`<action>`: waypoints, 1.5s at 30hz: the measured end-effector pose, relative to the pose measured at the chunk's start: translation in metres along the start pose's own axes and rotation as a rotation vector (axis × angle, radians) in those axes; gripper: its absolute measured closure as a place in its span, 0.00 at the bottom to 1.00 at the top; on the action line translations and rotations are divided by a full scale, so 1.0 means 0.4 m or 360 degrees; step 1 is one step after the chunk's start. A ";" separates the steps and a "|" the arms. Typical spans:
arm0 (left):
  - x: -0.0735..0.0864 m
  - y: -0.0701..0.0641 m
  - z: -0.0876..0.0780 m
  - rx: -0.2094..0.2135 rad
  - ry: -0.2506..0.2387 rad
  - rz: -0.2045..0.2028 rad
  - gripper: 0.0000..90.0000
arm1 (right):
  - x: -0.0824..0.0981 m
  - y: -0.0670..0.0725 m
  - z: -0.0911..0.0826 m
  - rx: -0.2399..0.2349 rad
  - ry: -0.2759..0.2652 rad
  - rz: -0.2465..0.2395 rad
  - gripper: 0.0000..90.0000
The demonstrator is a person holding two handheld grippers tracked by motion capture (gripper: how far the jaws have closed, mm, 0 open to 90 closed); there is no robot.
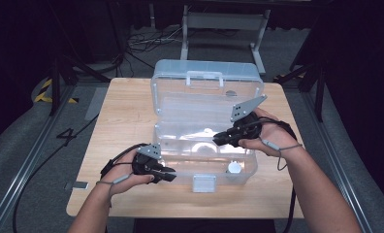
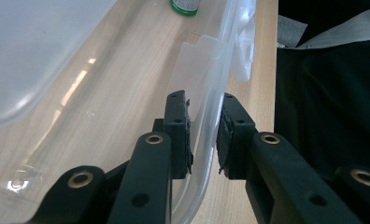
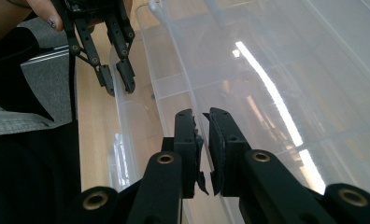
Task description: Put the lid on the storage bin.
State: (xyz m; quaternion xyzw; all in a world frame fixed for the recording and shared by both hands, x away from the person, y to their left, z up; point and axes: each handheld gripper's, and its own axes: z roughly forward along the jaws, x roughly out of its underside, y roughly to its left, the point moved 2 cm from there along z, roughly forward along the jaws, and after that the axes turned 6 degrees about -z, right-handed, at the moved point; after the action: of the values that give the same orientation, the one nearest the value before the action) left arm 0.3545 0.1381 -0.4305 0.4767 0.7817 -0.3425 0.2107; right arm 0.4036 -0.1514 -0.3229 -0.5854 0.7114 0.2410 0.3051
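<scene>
A clear plastic storage box (image 1: 204, 145) stands open in the middle of the wooden surface (image 1: 127, 116), its lid (image 1: 207, 90) tilted up at the far side and its front latch (image 1: 204, 183) hanging at the near wall. The left claw (image 1: 169, 176) is at the box's near-left corner; in the left gripper view its jaws straddle the box's front wall, one pad inside and one outside, narrowly set and apparently clamped on the rim, though the clear plastic makes true contact hard to confirm. The right claw (image 1: 218, 139) reaches over the box's right side into its interior, jaws nearly closed with a thin gap between them and nothing held there.

Inside the box, near its front-right corner, sits a small white-capped bottle (image 1: 234, 168); the left gripper view shows its green base (image 2: 183, 5). The step in hand looks like steadying the box while the right claw works inside it. The next move would likely call for bringing the right claw toward that bottle, opening wider first.

No brand or label can be read on the box; a "4" (image 1: 67, 135) is marked on the floor left of the surface.
</scene>
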 end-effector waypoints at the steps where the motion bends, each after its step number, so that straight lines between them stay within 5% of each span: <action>1: 0.000 0.000 0.000 0.0000 0.0000 0.0000 0.85 | 0.000 0.001 0.000 0.0000 0.0001 -0.0001 0.91; 45: -0.003 0.000 0.001 -0.0012 0.0021 -0.0021 0.85 | 0.019 0.034 0.008 -0.0023 0.0009 -0.0030 0.85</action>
State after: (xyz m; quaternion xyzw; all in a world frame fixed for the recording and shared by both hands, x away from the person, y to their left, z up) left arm 0.3549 0.1372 -0.4298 0.4730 0.7874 -0.3378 0.2052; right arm 0.3899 -0.1517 -0.3305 -0.5949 0.7050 0.2416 0.3012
